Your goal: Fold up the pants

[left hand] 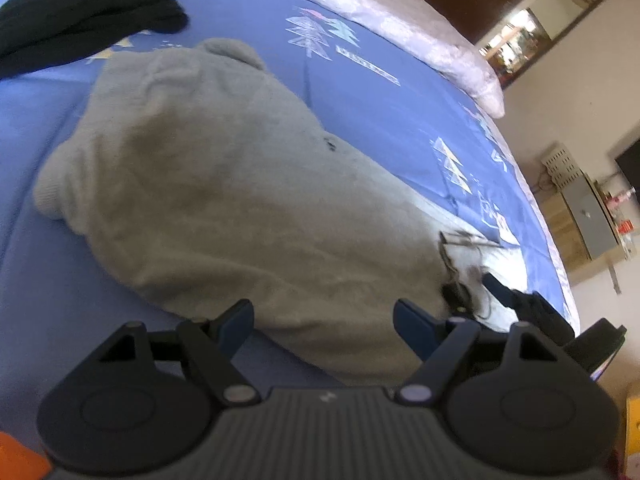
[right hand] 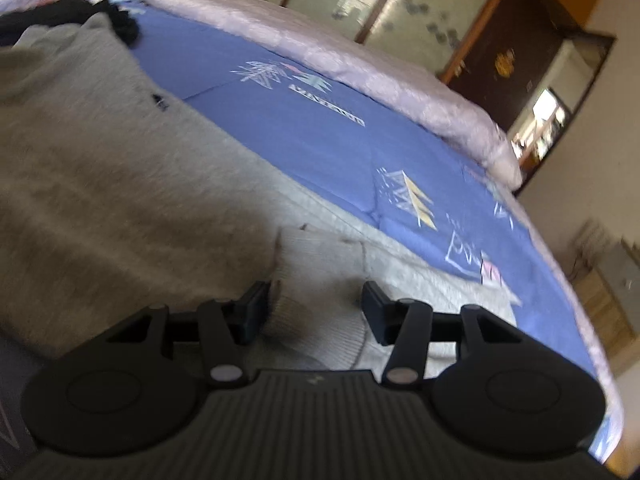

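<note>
Grey fleece pants [left hand: 224, 200] lie folded lengthwise on the blue bedsheet [left hand: 400, 112], ribbed cuffs at the far left. My left gripper [left hand: 324, 320] is open, its fingers spread just above the pants' near edge. My right gripper [right hand: 314, 308] is open too, with a ribbed grey cuff or waistband [right hand: 316, 280] lying between its fingers, not pinched. The pants [right hand: 100, 160] fill the left of the right wrist view. The other gripper's dark tip [left hand: 520, 300] shows at the left wrist view's right, by the pants' end.
A black garment [left hand: 80, 16] lies in a heap at the far left of the bed. A pale pink quilt [left hand: 400, 20] runs along the far side. The bed's edge [right hand: 580, 300] drops off at right, with a cabinet [left hand: 592, 220] beyond.
</note>
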Tool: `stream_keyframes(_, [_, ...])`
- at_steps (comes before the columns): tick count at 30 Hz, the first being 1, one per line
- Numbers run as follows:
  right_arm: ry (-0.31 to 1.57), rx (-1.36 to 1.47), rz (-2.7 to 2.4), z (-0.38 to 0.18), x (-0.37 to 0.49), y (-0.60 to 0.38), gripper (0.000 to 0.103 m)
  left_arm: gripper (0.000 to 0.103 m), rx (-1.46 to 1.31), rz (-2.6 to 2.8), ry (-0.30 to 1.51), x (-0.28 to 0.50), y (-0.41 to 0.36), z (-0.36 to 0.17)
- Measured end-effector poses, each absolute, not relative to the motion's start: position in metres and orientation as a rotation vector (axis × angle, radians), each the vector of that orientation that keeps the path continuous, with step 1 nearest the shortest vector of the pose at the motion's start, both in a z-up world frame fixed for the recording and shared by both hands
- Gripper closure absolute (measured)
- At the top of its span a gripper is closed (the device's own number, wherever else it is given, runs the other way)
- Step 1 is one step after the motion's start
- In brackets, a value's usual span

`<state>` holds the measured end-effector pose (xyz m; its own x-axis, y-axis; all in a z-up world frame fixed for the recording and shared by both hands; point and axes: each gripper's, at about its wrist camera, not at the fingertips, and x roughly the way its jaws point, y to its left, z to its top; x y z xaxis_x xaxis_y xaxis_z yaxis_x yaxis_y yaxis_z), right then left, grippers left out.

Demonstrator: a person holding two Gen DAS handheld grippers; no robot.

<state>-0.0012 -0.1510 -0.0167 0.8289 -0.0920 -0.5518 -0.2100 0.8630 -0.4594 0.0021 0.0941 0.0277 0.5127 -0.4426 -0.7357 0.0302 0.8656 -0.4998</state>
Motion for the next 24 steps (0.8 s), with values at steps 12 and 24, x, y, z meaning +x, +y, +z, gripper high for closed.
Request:
stream_keyframes(12, [0.625, -0.432, 0.071, 0.002, 0.003, -0.166, 0.088, 0.038, -0.381, -0.371, 1.031, 0.015, 0.058, 0.026])
stream_keyframes(24, [0.553, -0.147, 0.261, 0.041, 0.007, -0.131, 0.086, 0.037, -0.516, -0.330, 1.022, 0.020, 0.092, 0.023])
